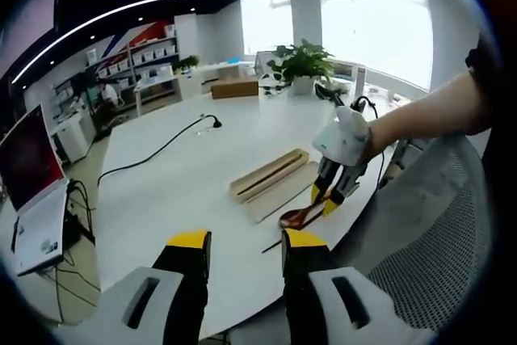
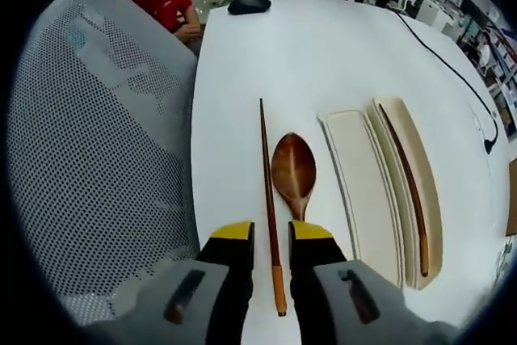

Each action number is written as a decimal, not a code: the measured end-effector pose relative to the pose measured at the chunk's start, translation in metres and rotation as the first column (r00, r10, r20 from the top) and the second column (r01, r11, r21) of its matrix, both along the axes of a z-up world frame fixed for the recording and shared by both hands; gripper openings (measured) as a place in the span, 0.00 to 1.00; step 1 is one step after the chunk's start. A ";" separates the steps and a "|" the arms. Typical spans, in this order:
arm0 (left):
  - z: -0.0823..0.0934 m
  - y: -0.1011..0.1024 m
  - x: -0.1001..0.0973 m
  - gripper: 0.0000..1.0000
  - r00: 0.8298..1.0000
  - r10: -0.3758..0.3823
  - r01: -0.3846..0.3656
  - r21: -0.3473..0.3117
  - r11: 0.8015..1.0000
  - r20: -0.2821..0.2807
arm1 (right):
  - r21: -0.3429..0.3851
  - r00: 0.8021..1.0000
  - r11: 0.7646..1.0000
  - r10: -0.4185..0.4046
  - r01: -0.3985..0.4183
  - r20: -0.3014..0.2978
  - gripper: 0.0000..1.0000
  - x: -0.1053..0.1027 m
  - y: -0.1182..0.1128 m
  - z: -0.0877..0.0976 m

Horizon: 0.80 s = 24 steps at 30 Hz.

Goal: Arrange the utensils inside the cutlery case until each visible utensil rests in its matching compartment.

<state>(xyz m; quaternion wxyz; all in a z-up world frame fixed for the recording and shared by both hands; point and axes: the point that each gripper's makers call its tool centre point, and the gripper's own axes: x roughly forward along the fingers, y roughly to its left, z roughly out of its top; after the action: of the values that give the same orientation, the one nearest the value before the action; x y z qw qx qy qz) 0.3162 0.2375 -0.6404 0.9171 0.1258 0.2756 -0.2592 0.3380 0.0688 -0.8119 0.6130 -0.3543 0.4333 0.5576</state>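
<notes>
Where my right claw sits: right claw is low over the white table, jaws narrowly apart. I cannot tell whether they grip anything.
Chopstick: thin dark wood with a pale near tip. It lies in the jaw gap, long axis running straight ahead.
Spoon: glossy brown wood. The oval bowl is just ahead and the handle runs back beside the right jaw.
Case: pale and smooth, with long troughs parallel to the spoon on its right side. The near trough is bare and the far one holds a second chopstick.
Left claw: wide, holding nothing, well apart from the things. My right claw is the nearer one.
</notes>
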 end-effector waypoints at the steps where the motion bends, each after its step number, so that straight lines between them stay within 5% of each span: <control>1: 0.000 0.000 0.000 0.35 1.000 0.000 0.000 0.000 1.000 0.000 | -0.003 1.000 1.000 0.009 -0.009 -0.010 0.14 -0.003 0.000 -0.001; 24: -0.003 0.005 0.000 0.35 1.000 0.023 -0.023 0.018 1.000 -0.004 | -0.068 0.999 0.997 0.049 -0.049 0.007 0.14 -0.003 -0.001 -0.014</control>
<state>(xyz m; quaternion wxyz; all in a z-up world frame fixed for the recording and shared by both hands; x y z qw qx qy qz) 0.3166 0.2428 -0.6430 0.9184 0.1303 0.2811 -0.2462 0.3348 0.0674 -0.8258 0.5887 -0.3878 0.4405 0.5559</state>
